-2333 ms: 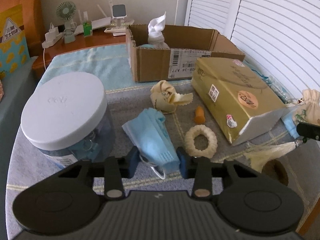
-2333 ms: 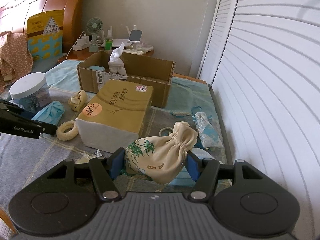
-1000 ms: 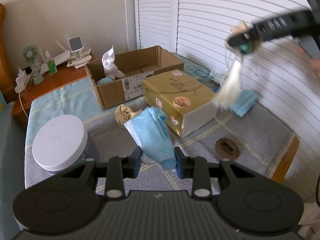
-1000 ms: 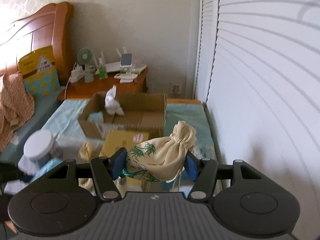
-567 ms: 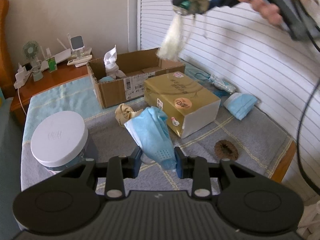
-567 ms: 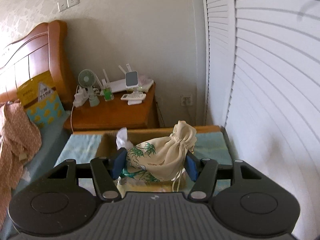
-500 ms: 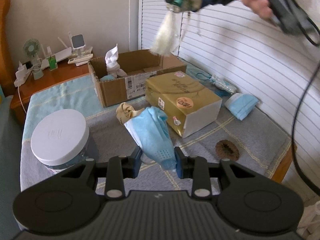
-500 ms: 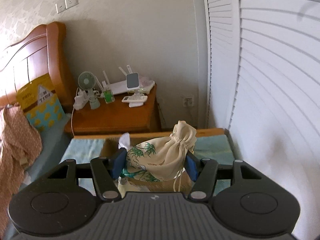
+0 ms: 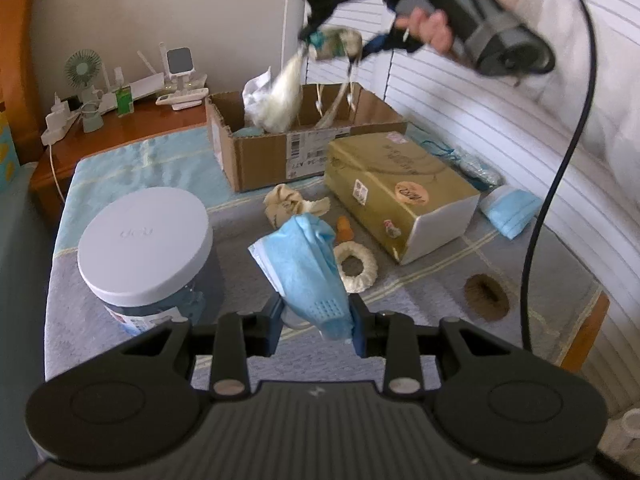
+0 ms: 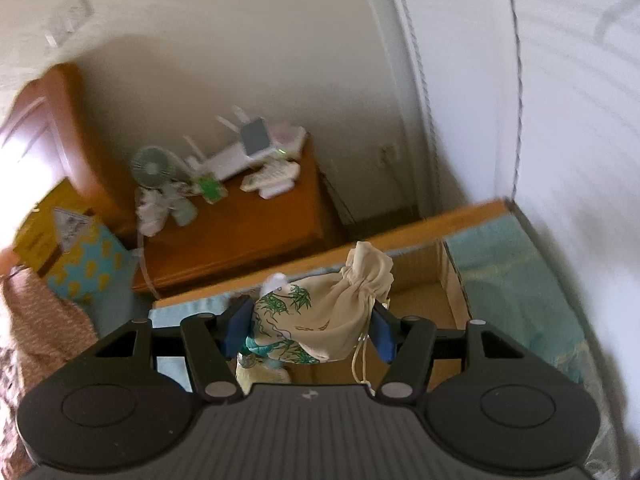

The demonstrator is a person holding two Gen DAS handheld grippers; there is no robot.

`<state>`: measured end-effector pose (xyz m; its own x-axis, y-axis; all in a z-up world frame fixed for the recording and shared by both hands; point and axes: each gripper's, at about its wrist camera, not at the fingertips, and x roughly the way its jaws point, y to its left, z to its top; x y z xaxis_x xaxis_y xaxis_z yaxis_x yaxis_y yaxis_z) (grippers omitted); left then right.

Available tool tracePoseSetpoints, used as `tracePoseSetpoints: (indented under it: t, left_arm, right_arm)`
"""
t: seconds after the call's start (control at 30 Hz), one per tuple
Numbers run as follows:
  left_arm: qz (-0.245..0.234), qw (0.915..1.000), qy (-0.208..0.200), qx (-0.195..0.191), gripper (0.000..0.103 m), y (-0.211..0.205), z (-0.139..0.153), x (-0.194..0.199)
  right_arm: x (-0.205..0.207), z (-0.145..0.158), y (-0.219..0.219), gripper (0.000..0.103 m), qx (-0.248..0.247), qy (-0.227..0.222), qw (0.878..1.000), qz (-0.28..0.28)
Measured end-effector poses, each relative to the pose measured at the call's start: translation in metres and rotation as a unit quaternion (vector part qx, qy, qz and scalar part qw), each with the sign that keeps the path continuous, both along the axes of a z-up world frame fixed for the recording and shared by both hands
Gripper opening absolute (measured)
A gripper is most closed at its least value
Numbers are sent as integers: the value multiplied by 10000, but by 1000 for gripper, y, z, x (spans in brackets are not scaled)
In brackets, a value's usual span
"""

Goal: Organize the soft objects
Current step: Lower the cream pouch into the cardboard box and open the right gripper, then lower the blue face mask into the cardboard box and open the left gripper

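My left gripper [image 9: 316, 326] is shut on a crumpled blue face mask [image 9: 306, 268], held above the grey cloth near the table's front. My right gripper [image 10: 308, 330] is shut on a cream drawstring pouch [image 10: 320, 312] printed with green bamboo. In the left wrist view that pouch [image 9: 336, 42] hangs high over the open cardboard box [image 9: 276, 152], its cream tassel [image 9: 282, 94] dangling into the opening, with a person's hand on the handle. Below the pouch the box's brown inside [image 10: 424, 308] shows. A white cloth [image 9: 254, 94] stands inside the box.
A white-lidded jar [image 9: 146, 248] stands at the left. A gold box [image 9: 400, 200] lies right of centre, with a cream scrunchie [image 9: 356, 266], an orange piece [image 9: 344, 228], a beige cloth [image 9: 286, 206], a second mask [image 9: 510, 214] and a brown ring [image 9: 486, 292] around it. A nightstand [image 10: 240, 224] carries small gadgets.
The right gripper has carried the pouch leftward from over the gold box to above the cardboard box, and rolled. The left gripper, holding the mask, has drifted slightly forward.
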<state>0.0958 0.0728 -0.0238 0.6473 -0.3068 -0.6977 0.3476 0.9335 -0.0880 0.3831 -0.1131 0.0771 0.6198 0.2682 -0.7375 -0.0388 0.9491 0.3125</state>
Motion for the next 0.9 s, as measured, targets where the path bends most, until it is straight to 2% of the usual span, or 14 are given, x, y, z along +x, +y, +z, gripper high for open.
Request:
tracePoseSetpoints:
  t: [0.17,0.4,0.47,0.5,0.9]
  left_arm:
    - [38,10000,23,-11,32,4,-3,3]
    - [62,10000,34,-8,32,4,-3,4]
    - [56,10000,40,2,32,3,-3,4]
    - [62,10000,42,6,32,4,-3,4]
    - [14,9999,45,124,32,-3,3,6]
  right_arm:
    - [7,-28,-1,66,-190,259,9994,-154]
    - [6,-44,1,69,-209,375,9990,-136]
    - [6,-45,0,86,-187,436,9988,-139]
    - [4,-45,-1,88,-171,410,9989,-142]
    - [-33,-22,-21,92,-213,203,9995,109]
